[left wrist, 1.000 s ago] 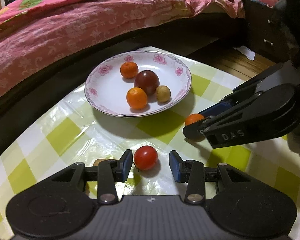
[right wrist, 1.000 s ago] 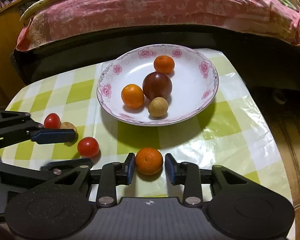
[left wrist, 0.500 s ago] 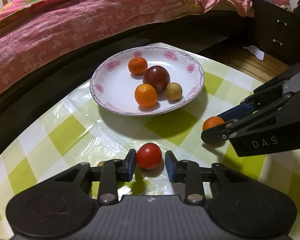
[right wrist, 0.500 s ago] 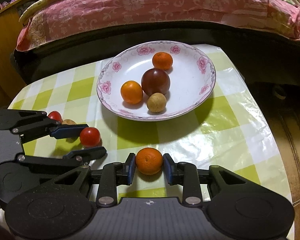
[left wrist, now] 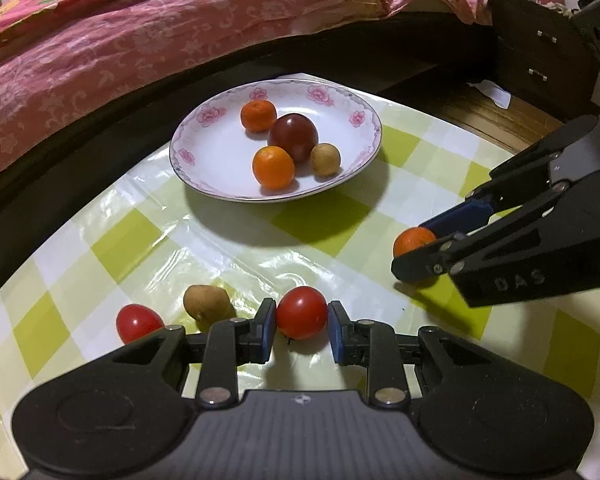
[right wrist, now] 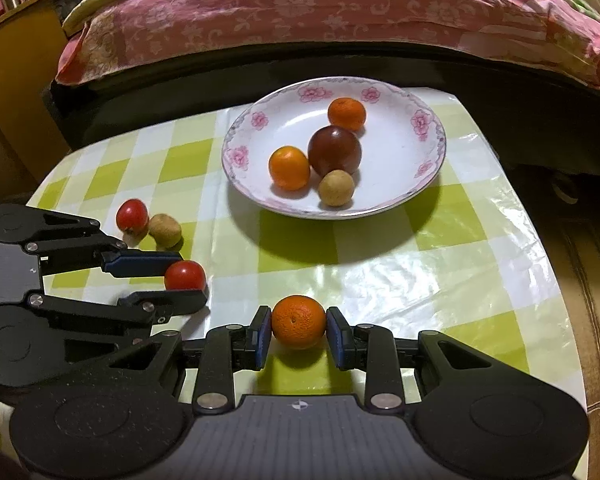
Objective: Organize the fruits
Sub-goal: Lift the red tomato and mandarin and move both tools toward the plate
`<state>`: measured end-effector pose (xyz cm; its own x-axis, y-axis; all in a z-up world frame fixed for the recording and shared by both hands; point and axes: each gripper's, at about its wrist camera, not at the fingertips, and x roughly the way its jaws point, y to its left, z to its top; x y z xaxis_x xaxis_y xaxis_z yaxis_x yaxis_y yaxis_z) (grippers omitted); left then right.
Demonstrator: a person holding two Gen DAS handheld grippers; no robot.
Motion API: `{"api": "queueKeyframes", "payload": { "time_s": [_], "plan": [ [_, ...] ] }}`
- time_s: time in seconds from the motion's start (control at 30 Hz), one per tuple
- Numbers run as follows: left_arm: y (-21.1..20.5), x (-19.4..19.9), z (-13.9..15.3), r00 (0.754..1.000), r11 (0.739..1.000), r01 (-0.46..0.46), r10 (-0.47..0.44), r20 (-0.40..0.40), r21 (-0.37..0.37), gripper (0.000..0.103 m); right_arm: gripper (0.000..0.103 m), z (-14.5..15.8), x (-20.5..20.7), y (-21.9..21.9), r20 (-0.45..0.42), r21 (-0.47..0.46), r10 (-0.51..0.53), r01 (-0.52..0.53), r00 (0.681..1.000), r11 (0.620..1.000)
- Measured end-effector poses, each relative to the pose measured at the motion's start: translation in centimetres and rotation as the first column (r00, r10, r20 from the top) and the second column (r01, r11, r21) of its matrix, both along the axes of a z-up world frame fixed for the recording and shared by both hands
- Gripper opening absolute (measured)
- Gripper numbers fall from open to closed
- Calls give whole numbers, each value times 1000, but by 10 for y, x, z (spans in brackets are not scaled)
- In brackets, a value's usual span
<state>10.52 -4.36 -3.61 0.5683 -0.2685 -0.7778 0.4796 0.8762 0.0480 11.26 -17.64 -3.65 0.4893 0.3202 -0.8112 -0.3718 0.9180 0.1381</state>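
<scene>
A white plate with a pink flower rim point(left wrist: 204, 120) point(right wrist: 427, 136) stands at the table's far side. It holds two small oranges, a dark red fruit and a small tan fruit. My left gripper point(left wrist: 301, 326) point(right wrist: 182, 278) is shut on a red tomato point(left wrist: 301, 312) point(right wrist: 184, 275) near the front of the table. My right gripper point(right wrist: 298, 334) point(left wrist: 415, 246) is shut on a small orange point(right wrist: 298, 322) point(left wrist: 413, 240). To the left of the held tomato lie a brown fruit point(left wrist: 208, 302) point(right wrist: 164, 231) and a second red tomato point(left wrist: 138, 322) point(right wrist: 132, 214).
The table carries a green-and-white checked plastic cloth point(left wrist: 307, 220). A bed with a pink flowered cover point(left wrist: 140, 40) runs close behind the table. A dark drawer unit point(left wrist: 539, 60) stands at the right, above a wooden floor.
My left gripper's fingers have closed onto the red tomato, which sat loose between them a second ago. The right gripper has kept its grip on the orange. The plate looks slightly farther off in both views.
</scene>
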Motion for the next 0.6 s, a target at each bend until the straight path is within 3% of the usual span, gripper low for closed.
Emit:
{"api": "queueKeyframes", "payload": {
  "time_s": [0.6],
  "plan": [
    [-2,5,4,1000,1000,-22,22,5,-4,36,24,-2,1,6,2,-20,-1,1,1000,1000]
  ]
}}
